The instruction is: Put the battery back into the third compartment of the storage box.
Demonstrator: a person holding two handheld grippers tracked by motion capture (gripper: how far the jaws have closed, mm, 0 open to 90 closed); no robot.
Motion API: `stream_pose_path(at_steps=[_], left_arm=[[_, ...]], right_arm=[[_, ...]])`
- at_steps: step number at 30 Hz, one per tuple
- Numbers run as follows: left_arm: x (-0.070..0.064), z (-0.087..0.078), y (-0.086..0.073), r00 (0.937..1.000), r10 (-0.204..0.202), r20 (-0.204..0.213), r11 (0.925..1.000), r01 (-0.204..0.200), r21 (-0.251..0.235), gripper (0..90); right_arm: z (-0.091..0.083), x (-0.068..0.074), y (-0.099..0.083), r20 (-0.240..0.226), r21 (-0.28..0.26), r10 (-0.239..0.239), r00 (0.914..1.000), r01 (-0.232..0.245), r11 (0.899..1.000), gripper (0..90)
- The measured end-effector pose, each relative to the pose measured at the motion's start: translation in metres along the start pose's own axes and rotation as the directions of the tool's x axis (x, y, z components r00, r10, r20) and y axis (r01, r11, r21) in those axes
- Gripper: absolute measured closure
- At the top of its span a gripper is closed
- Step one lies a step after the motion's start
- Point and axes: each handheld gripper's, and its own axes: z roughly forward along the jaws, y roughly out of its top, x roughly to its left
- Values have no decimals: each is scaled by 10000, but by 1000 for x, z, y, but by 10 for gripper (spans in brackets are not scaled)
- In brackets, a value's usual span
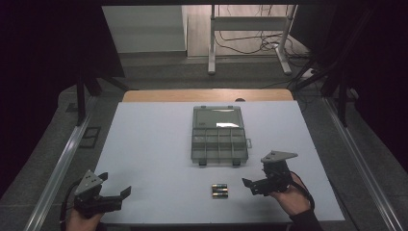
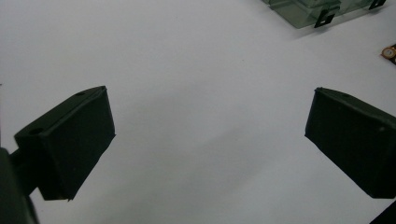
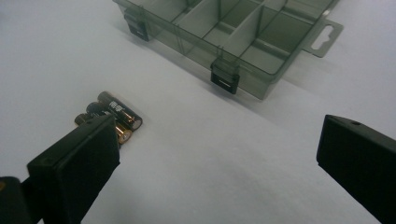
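Both tools gape wide, empty: left tool (image 1: 115, 196) low, right tool (image 1: 251, 186) (near batteries (image 1: 220, 191)).

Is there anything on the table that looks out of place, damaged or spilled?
Nothing stands out. The organizer box lies open and square to the table, its compartments empty. The batteries lie neatly side by side in front of it, outside the box. Both grippers are open and hold nothing.

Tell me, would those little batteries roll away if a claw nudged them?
Probably: the batteries are smooth cylinders lying on their sides on the flat white table, so a sideways nudge would likely roll them. Their glossy skins may slip in a loose grip. They look rigid.
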Motion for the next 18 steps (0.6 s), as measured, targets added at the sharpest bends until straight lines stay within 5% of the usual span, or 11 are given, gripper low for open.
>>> stream_pose_path(at_steps=[8,18], left_arm=[[1,-1,0,9999,-97,-28,9999,97,-70,17],[0,0,0,10000,-56,-33,10000,56,-26,18]], right_arm=[[11,3,12,-12,460,-63,10000,64,9989,0],[30,13,28,-294,1318,-756,9967,789,9881,67]])
